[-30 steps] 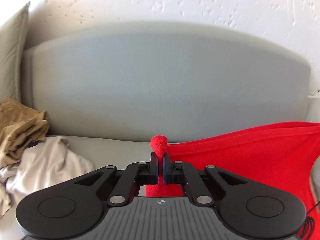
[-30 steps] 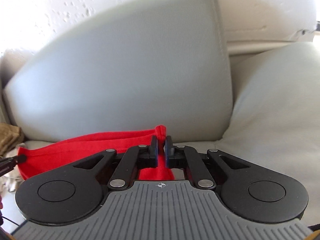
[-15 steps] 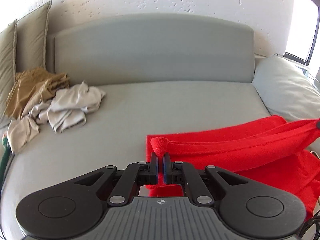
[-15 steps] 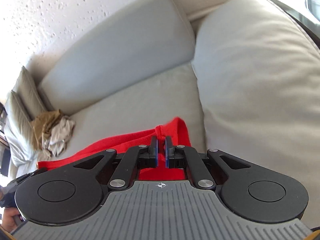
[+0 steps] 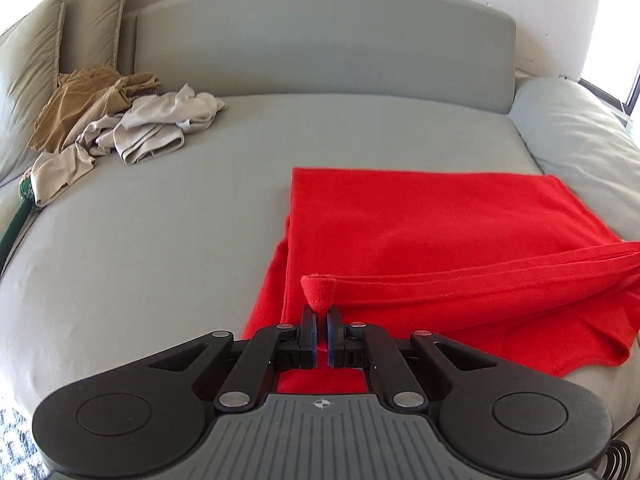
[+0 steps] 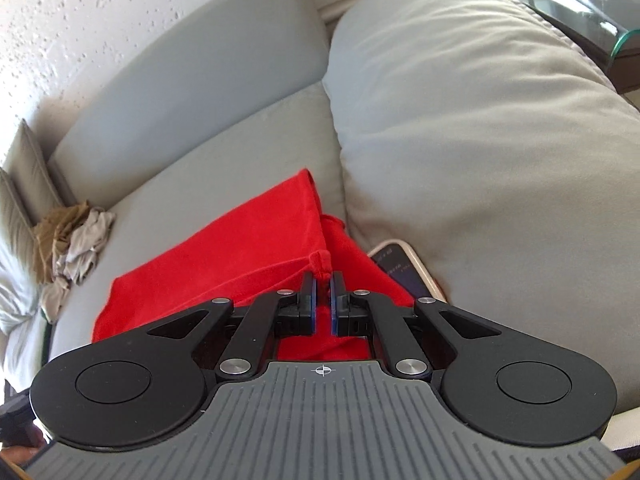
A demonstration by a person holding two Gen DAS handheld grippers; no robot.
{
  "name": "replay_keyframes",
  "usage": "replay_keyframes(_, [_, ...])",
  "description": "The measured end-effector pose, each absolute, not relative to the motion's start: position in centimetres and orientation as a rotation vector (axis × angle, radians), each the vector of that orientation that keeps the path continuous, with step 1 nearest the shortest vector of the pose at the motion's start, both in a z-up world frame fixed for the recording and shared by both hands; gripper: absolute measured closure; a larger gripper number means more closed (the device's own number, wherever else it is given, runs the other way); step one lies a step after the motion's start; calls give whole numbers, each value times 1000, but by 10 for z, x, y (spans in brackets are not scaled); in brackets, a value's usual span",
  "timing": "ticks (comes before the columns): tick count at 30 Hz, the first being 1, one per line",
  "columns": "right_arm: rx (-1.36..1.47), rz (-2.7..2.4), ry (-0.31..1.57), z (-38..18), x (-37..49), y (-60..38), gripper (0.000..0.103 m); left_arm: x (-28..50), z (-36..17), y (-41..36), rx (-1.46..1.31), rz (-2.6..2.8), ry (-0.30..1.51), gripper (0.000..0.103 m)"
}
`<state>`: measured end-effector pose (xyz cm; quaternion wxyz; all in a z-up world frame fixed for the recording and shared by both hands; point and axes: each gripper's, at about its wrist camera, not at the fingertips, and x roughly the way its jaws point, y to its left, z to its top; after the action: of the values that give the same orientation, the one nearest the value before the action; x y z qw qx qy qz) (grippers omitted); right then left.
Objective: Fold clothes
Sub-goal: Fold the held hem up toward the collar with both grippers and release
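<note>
Both tongs, left (image 5: 321, 322) and right (image 6: 323, 286), stay clamped on red cloth (image 5: 432, 220); its lifted edge now sits lower-centre, pulled back over the sofa (image 5: 160, 240), fold half-made.

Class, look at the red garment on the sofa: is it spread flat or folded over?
Partly folded: the red garment lies doubled on the sofa, its near edge held up by both shut grippers.

The left gripper (image 5: 321, 317) pinches a corner of the red cloth (image 5: 432, 224). The cloth lies spread on the grey sofa seat (image 5: 180, 220). Far left of the red cloth sits a pile of tan and beige clothes (image 5: 116, 120).
</note>
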<state>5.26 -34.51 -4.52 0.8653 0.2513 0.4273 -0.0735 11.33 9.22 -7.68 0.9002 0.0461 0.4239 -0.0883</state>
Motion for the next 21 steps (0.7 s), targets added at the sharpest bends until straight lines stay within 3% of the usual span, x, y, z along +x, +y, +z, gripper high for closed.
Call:
replay_keyframes(3, [495, -169, 970, -64, 52, -339, 95, 107, -82, 89, 121, -148, 895, 90])
replay_keyframes(4, [502, -166, 987, -67, 50, -339, 90, 105, -82, 88, 130, -135, 896, 87])
replay_keyframes(5, [509, -162, 1004, -70, 49, -340, 89, 102, -77, 89, 140, -113, 905, 75])
replay_keyframes(6, [517, -158, 1021, -73, 47, -340, 83, 99, -72, 90, 149, -91, 914, 58])
replay_keyframes(7, [522, -153, 1020, -70, 44, -341, 66, 93, -63, 94, 136, -61, 909, 54])
replay_keyframes(8, [523, -151, 990, -62, 37, -343, 60, 88, -55, 99, 123, -31, 904, 49])
replay_keyframes(10, [524, -141, 917, -42, 22, -347, 51, 77, -37, 107, 87, 4, 879, 48])
replay_keyframes(15, [524, -40, 849, -11, 11, -347, 50, 62, 3, 106, -1, -52, 758, 51])
replay_keyframes(19, [514, 41, 925, -14, 44, -325, 50, 91, -10, 51, 66, -148, 784, 49])
replay_keyframes(21, [486, 59, 966, -18, 67, -309, 42, 106, -24, 22, 111, -170, 805, 48])
